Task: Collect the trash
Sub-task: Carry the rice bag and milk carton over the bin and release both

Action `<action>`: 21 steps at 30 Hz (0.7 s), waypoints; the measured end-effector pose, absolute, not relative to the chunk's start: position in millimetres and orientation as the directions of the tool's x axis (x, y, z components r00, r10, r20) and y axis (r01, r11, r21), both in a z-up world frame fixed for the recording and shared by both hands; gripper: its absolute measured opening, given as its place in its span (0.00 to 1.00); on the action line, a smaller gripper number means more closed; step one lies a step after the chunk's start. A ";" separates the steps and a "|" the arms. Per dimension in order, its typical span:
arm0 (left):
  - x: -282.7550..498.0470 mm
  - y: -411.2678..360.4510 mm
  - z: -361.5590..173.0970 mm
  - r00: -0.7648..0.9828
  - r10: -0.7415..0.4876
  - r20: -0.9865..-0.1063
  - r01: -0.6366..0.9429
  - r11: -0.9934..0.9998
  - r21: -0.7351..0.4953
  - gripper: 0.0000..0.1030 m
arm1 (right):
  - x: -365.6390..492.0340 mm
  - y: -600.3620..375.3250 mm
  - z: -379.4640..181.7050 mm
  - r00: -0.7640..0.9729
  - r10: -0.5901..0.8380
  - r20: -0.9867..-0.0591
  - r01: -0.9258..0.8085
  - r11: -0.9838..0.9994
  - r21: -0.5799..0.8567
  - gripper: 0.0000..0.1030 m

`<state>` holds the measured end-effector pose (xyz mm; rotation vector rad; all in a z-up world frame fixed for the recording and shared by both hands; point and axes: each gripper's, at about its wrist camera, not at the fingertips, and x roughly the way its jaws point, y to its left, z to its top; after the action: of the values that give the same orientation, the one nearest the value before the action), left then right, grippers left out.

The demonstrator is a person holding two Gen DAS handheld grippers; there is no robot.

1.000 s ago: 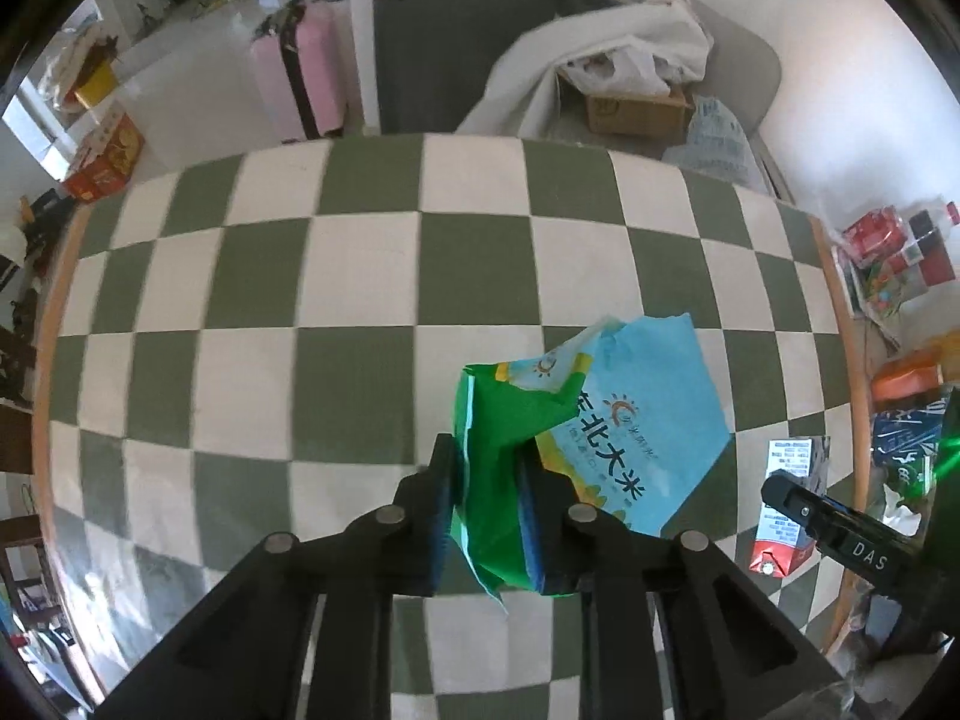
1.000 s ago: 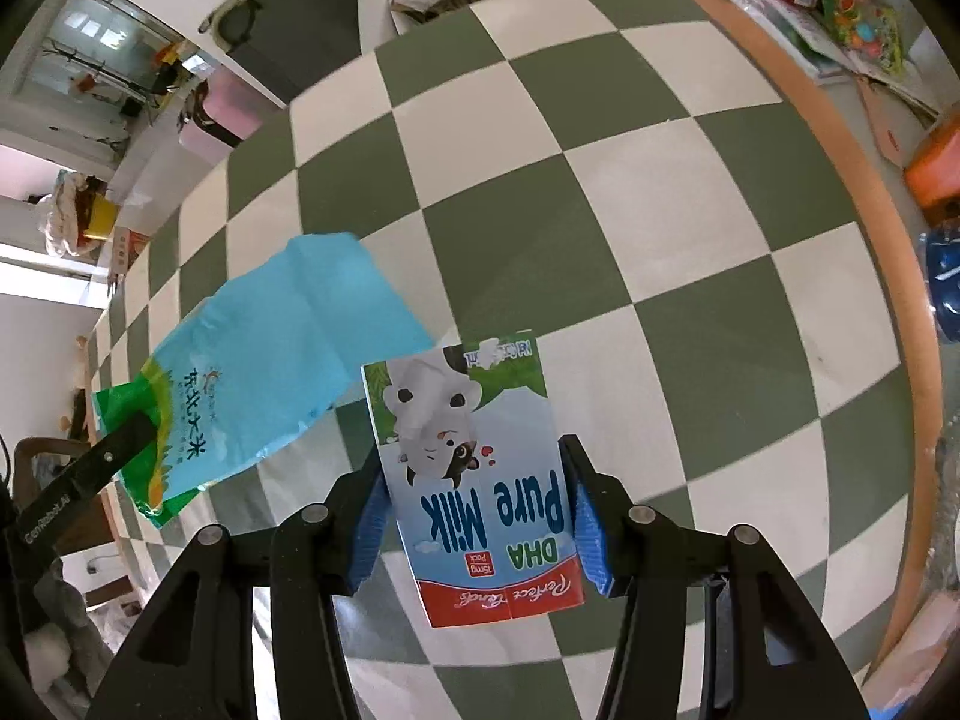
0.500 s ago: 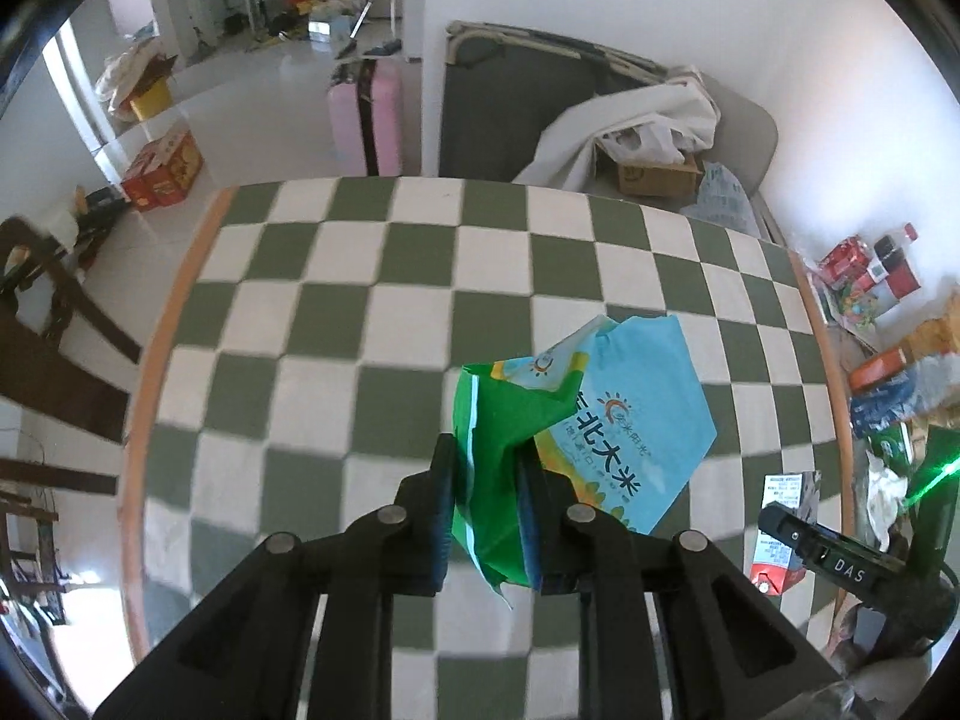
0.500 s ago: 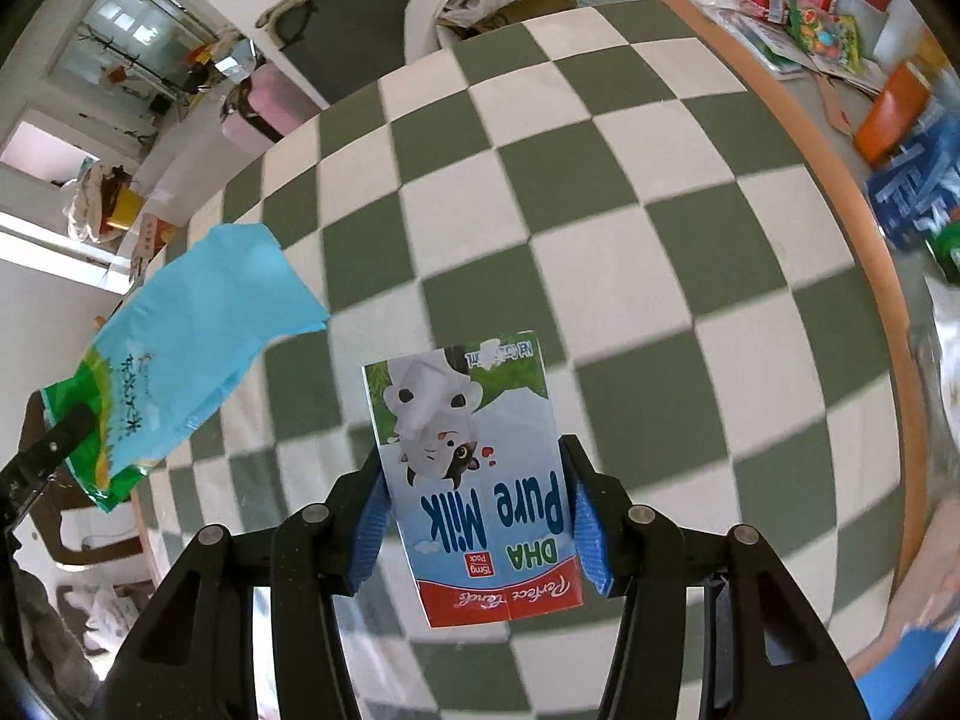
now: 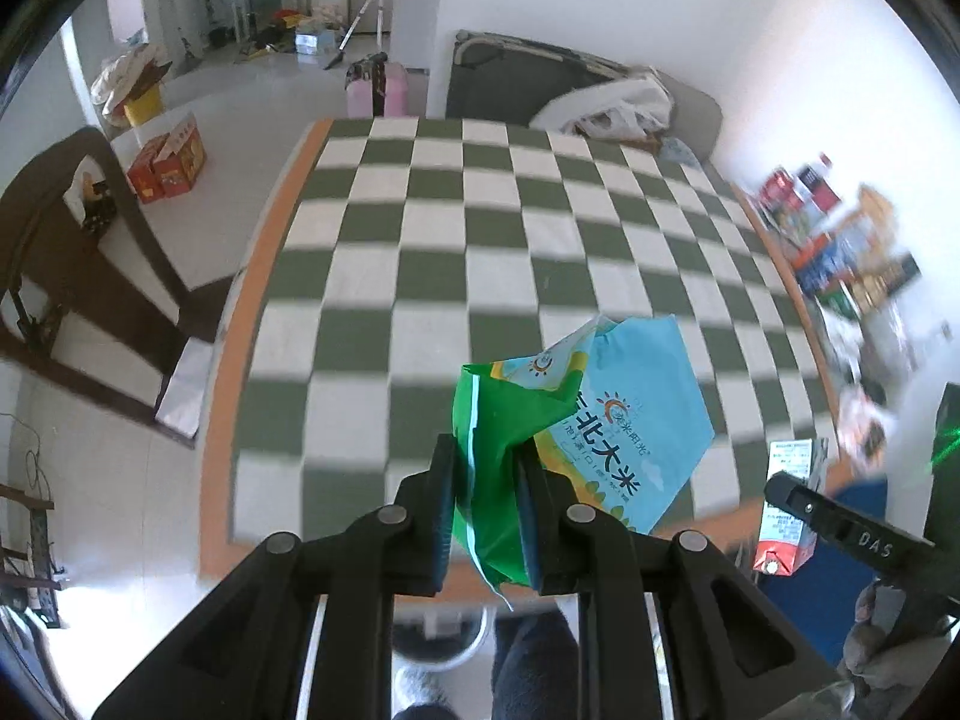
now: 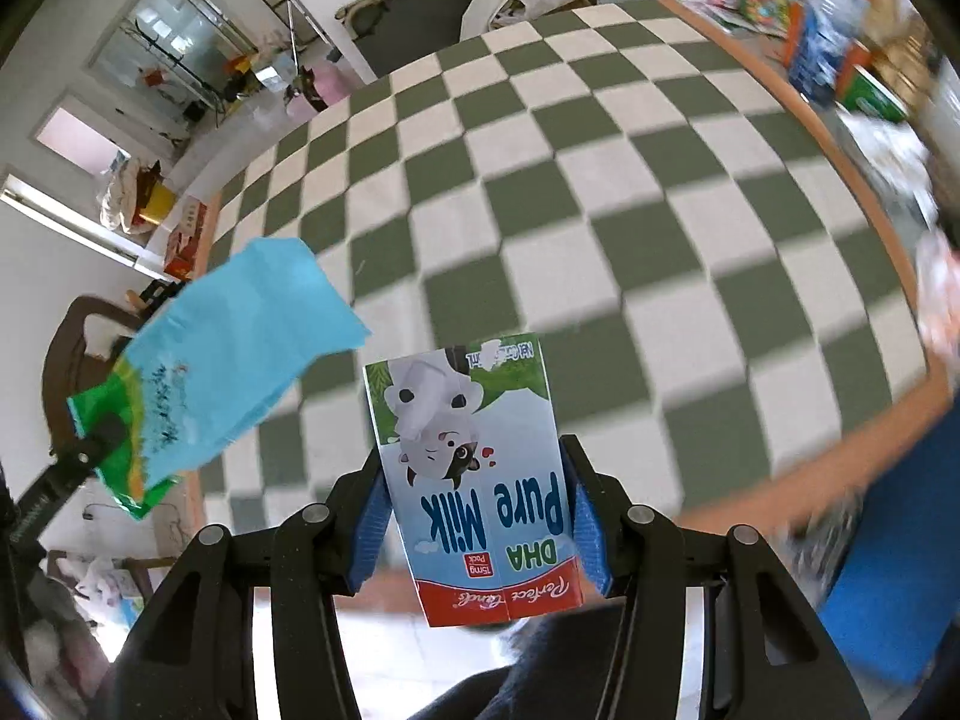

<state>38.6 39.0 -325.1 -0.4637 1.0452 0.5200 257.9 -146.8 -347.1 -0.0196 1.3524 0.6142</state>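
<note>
**Both grippers loaded, off the table**

We had the left gripper [image 5: 485,495] clamped tight on the green bottom edge of the bag [image 5: 600,420]. Thin film, so the jaws were nearly together; the blue end stuck out past the tips, crumpled and unsupported. Held by one edge like that it hung free, fine for carrying, but it could flap or slip if swung.

Our right gripper [image 6: 475,531] was closed on the carton [image 6: 474,468], pads on its two narrow sides, printed face toward the camera, text upside down. Side grip suits a rigid box; no crushing visible.

Both items were in the air above the near edge of the checkered table [image 5: 480,228], touching nothing else. The table looked bare in both views. A blue shape [image 6: 888,540] sat low on the right, blurred; we couldn't tell whether it was the bin. Our read: pickup done, drop-off pending.
</note>
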 end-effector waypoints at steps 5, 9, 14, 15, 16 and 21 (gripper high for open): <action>-25.4 11.8 -332.3 0.370 0.137 -0.919 -0.580 0.807 -0.113 0.15 | 155.0 -175.7 -342.1 0.064 0.406 -0.912 -0.402 0.847 0.349 0.53; -66.2 -9.9 -346.2 0.333 0.128 -0.934 -0.570 0.817 -0.092 0.15 | 96.7 -194.3 -352.4 0.017 0.383 -0.924 -0.409 0.846 0.343 0.53; -108.7 -29.0 -383.6 0.259 0.091 -0.962 -0.601 0.794 -0.087 0.15 | 46.0 -212.0 -388.3 -0.066 0.326 -0.943 -0.429 0.844 0.322 0.52; -115.1 -31.7 -393.6 0.239 0.084 -0.967 -0.609 0.789 -0.082 0.15 | 42.2 -214.1 -396.5 -0.080 0.315 -0.946 -0.432 0.844 0.318 0.52; -120.5 -33.9 -404.1 0.218 0.080 -0.973 -0.616 0.784 -0.074 0.15 | 35.9 -216.4 -407.6 -0.094 0.299 -0.950 -0.438 0.844 0.309 0.52; -131.7 -38.2 -471.7 0.118 0.055 -0.992 -0.651 0.758 -0.036 0.15 | 18.7 -218.9 -469.6 -0.165 0.233 -0.958 -0.456 0.844 0.284 0.52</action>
<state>-131.7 -38.2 -471.7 -0.5381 1.3671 0.5539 18.7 -218.9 -469.6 -0.1774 1.6282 0.6117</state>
